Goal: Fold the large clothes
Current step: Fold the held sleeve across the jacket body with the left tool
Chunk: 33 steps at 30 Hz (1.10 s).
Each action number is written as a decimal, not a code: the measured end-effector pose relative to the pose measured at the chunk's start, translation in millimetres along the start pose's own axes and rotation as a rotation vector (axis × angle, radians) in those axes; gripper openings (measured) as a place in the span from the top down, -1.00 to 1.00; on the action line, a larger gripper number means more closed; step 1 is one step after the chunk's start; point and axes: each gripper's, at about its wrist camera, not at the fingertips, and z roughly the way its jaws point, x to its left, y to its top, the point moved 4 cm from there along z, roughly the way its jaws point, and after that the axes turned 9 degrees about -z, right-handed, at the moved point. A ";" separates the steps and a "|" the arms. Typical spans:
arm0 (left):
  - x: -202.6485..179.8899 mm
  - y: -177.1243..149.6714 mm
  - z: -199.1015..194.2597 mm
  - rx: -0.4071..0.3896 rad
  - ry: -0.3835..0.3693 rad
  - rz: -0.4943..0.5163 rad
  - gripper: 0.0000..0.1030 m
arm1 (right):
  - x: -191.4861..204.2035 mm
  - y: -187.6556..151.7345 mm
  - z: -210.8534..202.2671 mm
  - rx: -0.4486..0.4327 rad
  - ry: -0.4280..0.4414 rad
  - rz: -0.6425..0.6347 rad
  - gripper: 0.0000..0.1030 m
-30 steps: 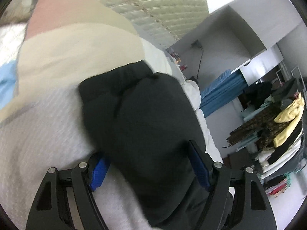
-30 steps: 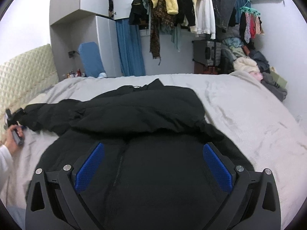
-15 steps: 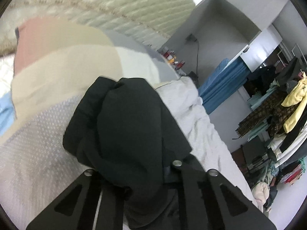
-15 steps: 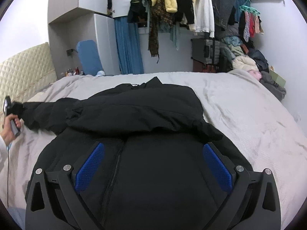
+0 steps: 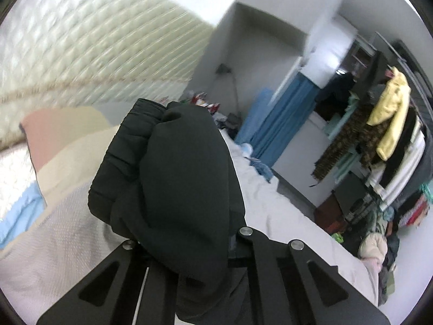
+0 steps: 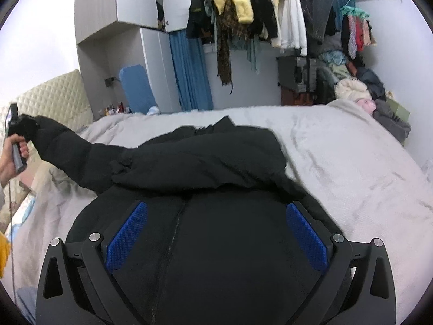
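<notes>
A large black padded jacket point(image 6: 216, 168) lies spread on the grey bed point(image 6: 351, 162), zip side up. My left gripper point(image 5: 186, 246) is shut on the jacket's sleeve cuff point(image 5: 167, 168) and holds it lifted above the bed; its pads are hidden by the fabric. In the right wrist view the left gripper point(image 6: 20, 128) shows at the far left with the sleeve point(image 6: 75, 151) stretched up to it. My right gripper point(image 6: 216, 238) is open, its blue pads point(image 6: 127, 238) wide apart just above the jacket's lower front.
A quilted cream headboard point(image 5: 94, 54) and pillows point(image 5: 62, 140) are at the bed's head. A rack of hanging clothes point(image 6: 257, 8), a blue curtain point(image 6: 189, 70) and piled clothes point(image 6: 365, 92) stand beyond the bed. A nightstand with small bottles point(image 6: 116, 107) is by the wall.
My left gripper has shut on the sleeve cuff and raised it off the bed, pulling the sleeve out straight to the left. The right gripper has stayed open over the jacket.
</notes>
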 end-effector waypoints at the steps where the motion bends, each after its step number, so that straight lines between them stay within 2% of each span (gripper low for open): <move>1: -14.2 -1.3 -10.2 -0.007 -0.013 0.019 0.88 | -3.9 0.8 -8.2 -0.020 -0.010 0.002 -1.00; 8: -114.8 -29.1 -62.9 -0.028 -0.082 0.146 0.88 | -28.9 7.2 -44.4 -0.117 -0.031 0.026 -1.00; 14: -206.8 -83.3 -92.8 -0.012 -0.155 0.254 0.88 | -52.2 6.6 -56.0 -0.145 -0.036 0.055 -1.00; 19: -279.6 -155.5 -101.6 0.018 -0.195 0.396 0.86 | -68.3 3.5 -67.3 -0.188 -0.023 0.093 -1.00; 23: -318.4 -214.8 -97.2 0.069 -0.243 0.438 0.86 | -78.4 -0.5 -70.9 -0.214 -0.008 0.118 -1.00; 28: -345.7 -302.7 -74.9 0.151 -0.303 0.457 0.85 | -94.9 -5.2 -67.7 -0.221 -0.010 0.146 -1.00; 33: -348.2 -381.8 -46.4 0.232 -0.343 0.489 0.85 | -111.2 -13.2 -60.1 -0.212 -0.028 0.168 -1.00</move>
